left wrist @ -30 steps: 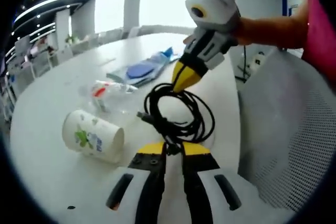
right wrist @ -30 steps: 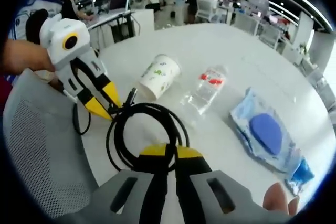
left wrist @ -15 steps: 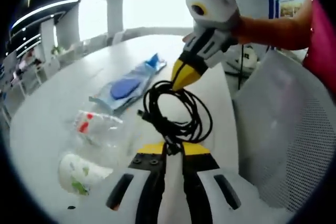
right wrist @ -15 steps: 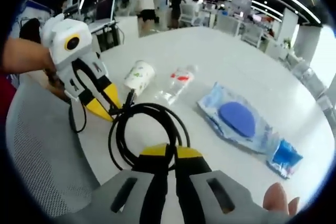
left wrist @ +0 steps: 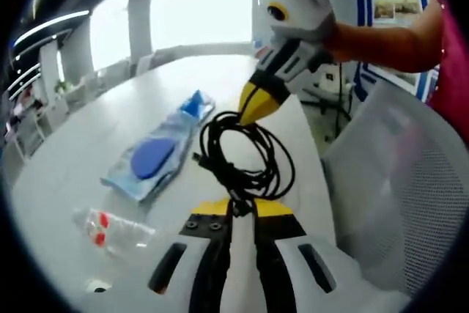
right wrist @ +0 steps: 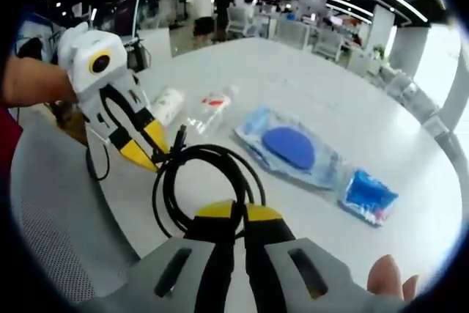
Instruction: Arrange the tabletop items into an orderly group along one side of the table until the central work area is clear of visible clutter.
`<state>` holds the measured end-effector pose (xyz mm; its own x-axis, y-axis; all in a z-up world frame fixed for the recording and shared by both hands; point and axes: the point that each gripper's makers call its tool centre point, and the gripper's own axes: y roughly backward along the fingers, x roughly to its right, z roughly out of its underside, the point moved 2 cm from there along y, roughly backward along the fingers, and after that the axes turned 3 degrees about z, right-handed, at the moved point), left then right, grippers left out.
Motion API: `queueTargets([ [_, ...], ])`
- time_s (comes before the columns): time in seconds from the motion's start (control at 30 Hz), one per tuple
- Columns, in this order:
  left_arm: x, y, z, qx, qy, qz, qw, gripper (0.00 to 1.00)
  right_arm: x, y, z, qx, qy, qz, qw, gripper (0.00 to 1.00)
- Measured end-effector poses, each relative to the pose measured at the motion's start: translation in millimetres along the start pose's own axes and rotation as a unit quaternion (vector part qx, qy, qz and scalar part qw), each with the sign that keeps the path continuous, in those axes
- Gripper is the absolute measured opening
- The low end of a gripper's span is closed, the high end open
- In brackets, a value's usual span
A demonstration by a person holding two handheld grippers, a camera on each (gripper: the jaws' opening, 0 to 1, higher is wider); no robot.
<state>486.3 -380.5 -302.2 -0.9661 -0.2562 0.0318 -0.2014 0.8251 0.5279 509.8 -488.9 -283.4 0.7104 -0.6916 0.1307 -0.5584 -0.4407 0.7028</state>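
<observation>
A coiled black cable [left wrist: 245,179] hangs between both grippers above the white table's [left wrist: 95,115] near edge. My left gripper [left wrist: 234,209] is shut on the coil's near side. My right gripper [left wrist: 258,108], held by a hand from the upper right, is shut on its far side. In the right gripper view, my right gripper [right wrist: 234,214] clamps the cable [right wrist: 212,150] and the left gripper [right wrist: 146,153] pinches it by the plug end. On the table lie a paper cup [right wrist: 167,104], a clear plastic bottle [right wrist: 209,104] and a blue flat package [right wrist: 293,152].
A small blue packet [right wrist: 368,196] lies beyond the flat package. A grey mesh chair [left wrist: 396,181] stands against the table's edge beneath the cable. The blue package [left wrist: 154,155] and the bottle [left wrist: 110,229] lie left of the cable. People stand far back in the office.
Both views have swung along the table with the hands. The cable stays clamped between the two grippers in the same way. The cup has slipped to the edge of the left gripper view.
</observation>
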Motion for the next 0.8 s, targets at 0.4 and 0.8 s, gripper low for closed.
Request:
queueTargets([
  [0.4,-0.3,-39,-27.1,-0.002,-0.014,0.019,0.9997,0.07,37,23,19.2,-0.002,-0.017,0.027,0.9995,0.03],
  [0.8,-1.3,-91,-51.6,-0.010,-0.013,0.034,0.9993,0.06,83,39,43.7,-0.008,-0.037,0.050,0.9980,0.03],
])
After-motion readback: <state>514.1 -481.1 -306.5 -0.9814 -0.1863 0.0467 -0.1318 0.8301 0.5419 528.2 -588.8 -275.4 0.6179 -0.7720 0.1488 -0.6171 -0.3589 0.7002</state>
